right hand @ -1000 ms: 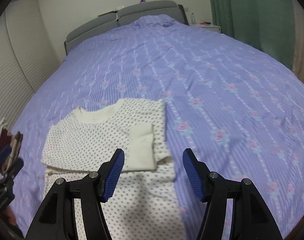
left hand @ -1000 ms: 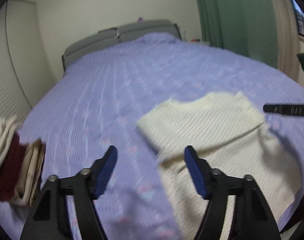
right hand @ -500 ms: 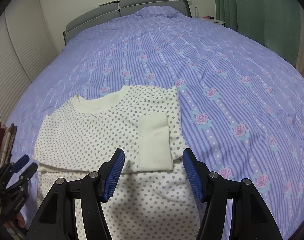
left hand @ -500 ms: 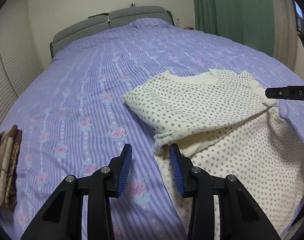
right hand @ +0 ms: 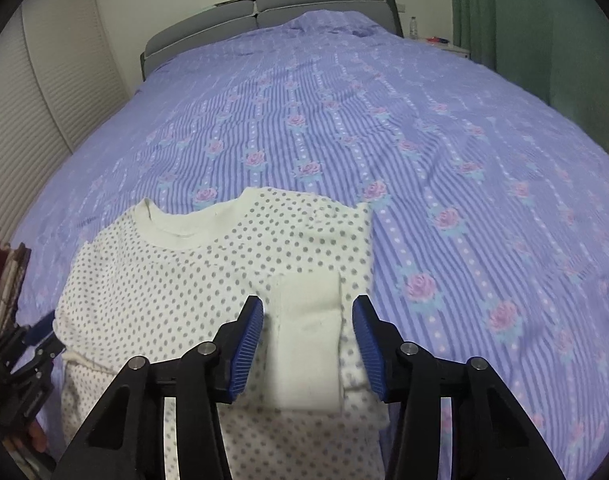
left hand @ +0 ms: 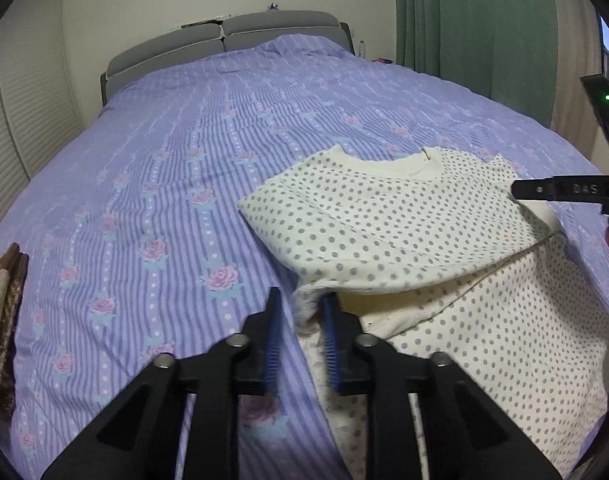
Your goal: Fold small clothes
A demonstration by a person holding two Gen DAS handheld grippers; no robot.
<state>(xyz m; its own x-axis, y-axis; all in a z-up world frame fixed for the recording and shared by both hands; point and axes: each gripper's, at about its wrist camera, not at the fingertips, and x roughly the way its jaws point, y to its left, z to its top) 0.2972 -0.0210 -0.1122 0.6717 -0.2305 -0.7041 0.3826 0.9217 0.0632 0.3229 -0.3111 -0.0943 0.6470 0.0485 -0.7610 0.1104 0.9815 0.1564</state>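
So there's a cream shirt [right hand: 192, 280] with grey dots lying on a purple striped bedspread [right hand: 384, 140] with pink roses. In the right wrist view it fills the lower left and middle of the frame, collar toward the headboard [right hand: 264, 12], and in the left wrist view it sits lower right.

The left gripper [left hand: 300, 312] is at the bottom middle of its own frame, right at the shirt's left edge where the fabric bunches up into a fold. Its jaws have just been closing and now stand only a narrow gap apart, with that bunched edge between the blue pads. Looks pinched, though I can't tell for sure how firmly the pads press.

The right gripper [right hand: 308, 320] sits low in its frame over the shirt's right side. Its jaws have been closing a bit too but are still fairly wide, straddling the plain white folded-back cuff [right hand: 308, 344] without touching it.

A small stack of folded clothes [left hand: 4, 320] sits at the far left edge. Green curtains [left hand: 464, 20] hang at the upper right.
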